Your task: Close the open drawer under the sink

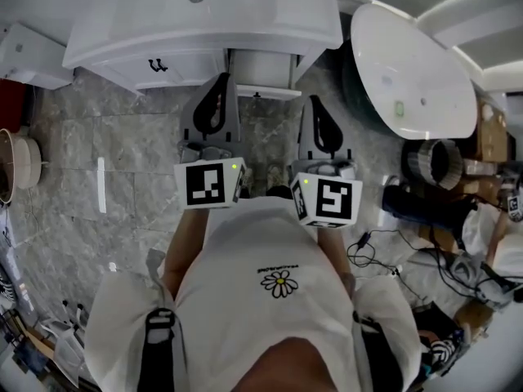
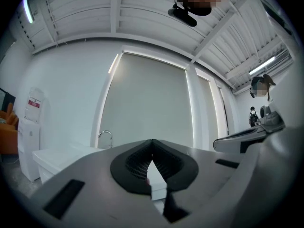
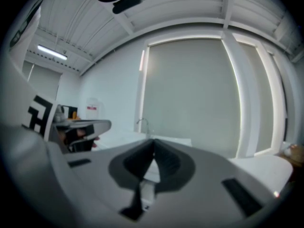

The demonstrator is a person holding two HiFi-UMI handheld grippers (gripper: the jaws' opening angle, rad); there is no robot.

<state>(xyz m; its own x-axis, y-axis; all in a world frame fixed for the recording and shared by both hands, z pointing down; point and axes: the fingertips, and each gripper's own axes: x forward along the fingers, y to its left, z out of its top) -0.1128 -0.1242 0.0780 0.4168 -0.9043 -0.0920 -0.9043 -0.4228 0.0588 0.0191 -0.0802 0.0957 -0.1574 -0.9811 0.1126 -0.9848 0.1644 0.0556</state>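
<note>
In the head view a white vanity with a sink top (image 1: 204, 15) stands ahead. Under it a white drawer (image 1: 260, 91) juts out a little toward me, to the right of a door with a black handle (image 1: 158, 65). My left gripper (image 1: 223, 80) is shut and empty, its tips at the drawer's left corner. My right gripper (image 1: 315, 101), also shut and empty, is just right of the drawer front. Whether either one touches the drawer I cannot tell. In the left gripper view the left gripper (image 2: 152, 142) points level at the vanity and its faucet (image 2: 105, 137). The right gripper (image 3: 153, 142) does the same in the right gripper view.
A white oval basin (image 1: 413, 64) stands at the right, with a coiled duct (image 1: 433, 163) and black cables (image 1: 384, 243) on the floor near it. A white box (image 1: 29, 55) and a round bucket (image 1: 12, 166) are at the left. The floor is grey marble tile (image 1: 122, 194).
</note>
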